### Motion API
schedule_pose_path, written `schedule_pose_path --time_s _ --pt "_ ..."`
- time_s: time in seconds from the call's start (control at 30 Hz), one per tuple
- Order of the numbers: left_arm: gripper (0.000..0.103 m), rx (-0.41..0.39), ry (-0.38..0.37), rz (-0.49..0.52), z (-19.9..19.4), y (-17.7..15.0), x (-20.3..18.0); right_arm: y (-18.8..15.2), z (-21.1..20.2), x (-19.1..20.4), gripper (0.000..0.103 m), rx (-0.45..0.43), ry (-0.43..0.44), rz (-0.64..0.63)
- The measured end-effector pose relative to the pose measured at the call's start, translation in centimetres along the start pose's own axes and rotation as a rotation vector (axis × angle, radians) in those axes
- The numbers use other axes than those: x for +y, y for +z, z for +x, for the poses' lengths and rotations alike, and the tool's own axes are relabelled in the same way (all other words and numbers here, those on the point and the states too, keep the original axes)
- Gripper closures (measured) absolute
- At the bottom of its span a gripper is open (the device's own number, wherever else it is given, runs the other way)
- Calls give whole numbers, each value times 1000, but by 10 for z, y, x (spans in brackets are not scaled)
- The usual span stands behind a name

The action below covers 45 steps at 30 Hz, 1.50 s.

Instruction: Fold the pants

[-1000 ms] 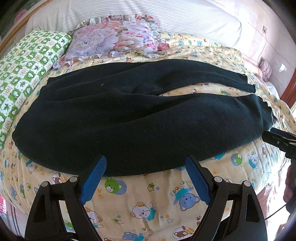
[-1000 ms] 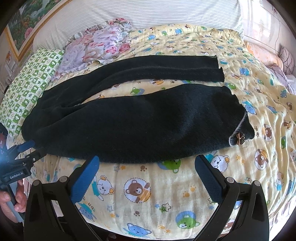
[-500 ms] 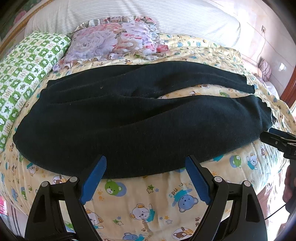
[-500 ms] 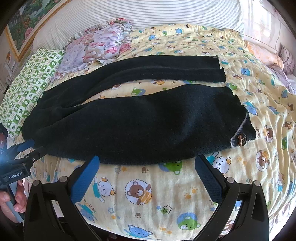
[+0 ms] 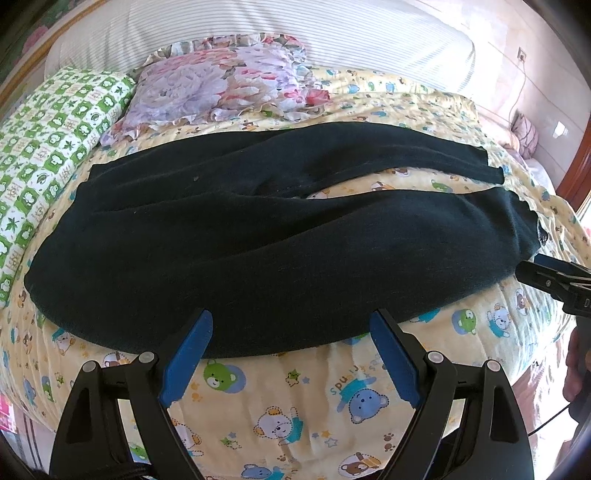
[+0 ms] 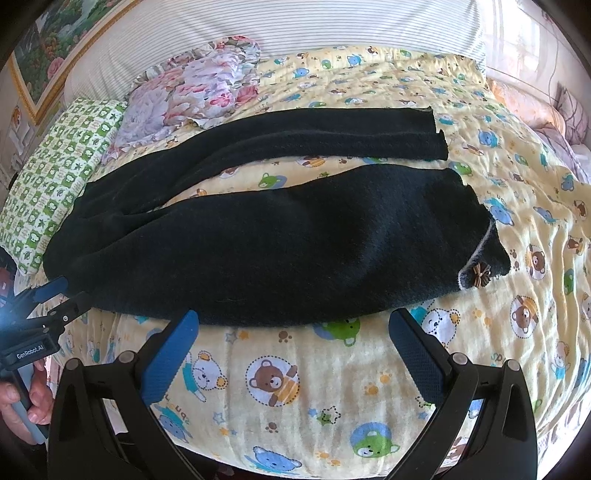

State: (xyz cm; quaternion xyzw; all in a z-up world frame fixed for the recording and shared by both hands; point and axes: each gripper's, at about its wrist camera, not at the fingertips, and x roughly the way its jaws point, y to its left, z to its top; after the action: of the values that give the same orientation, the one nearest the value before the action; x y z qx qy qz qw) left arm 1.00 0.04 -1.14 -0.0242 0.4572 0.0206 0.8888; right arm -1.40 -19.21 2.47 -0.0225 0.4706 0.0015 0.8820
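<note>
Black pants (image 5: 258, 236) lie flat across the bed, waist to the left, two legs spread to the right; they also show in the right wrist view (image 6: 295, 243). The near leg's hem carries a small brown bow (image 6: 480, 275). My left gripper (image 5: 291, 325) is open and empty, just in front of the near edge of the pants at the hip. My right gripper (image 6: 295, 325) is open and empty, in front of the near leg's edge. Each gripper shows in the other's view: the right one (image 5: 546, 277) by the near leg's hem, the left one (image 6: 59, 299) by the waist.
The bed has a yellow bear-print quilt (image 5: 295, 398). A floral pillow (image 5: 229, 77) and a green patterned pillow (image 5: 44, 140) lie behind the pants, with a striped headboard (image 6: 258, 26) beyond. The bed's near edge lies under both grippers.
Both grippers have moved slightly forward toward the near edge of the pants. The pants have not moved. Both grippers stay open.
</note>
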Motion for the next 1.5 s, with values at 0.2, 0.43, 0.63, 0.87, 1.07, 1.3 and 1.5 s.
schedule_pose_path --time_s 0.2,0.43,0.63,0.87,1.07,1.3,1.5 --pt "15 5 -13 13 4 5 -3 -1 -5 -9 0 -8 -7 19" --pt "15 11 -29 20 8 11 -5 2 -6 -19 0 -10 -11 40" --pt "15 16 -50 32 13 19 -8 6 -6 -23 0 -13 -7 47" --pt "15 12 -92 66 20 34 -13 17 -6 -30 0 -23 9 62" --pt "15 -13 -153 128 24 69 -14 36 -7 -43 0 -43 16 77" --pt "15 -5 -206 193 41 125 -10 72 -3 -68 0 -59 37 104" --pt "15 37 -225 236 73 168 -8 108 6 -90 0 -64 38 116"
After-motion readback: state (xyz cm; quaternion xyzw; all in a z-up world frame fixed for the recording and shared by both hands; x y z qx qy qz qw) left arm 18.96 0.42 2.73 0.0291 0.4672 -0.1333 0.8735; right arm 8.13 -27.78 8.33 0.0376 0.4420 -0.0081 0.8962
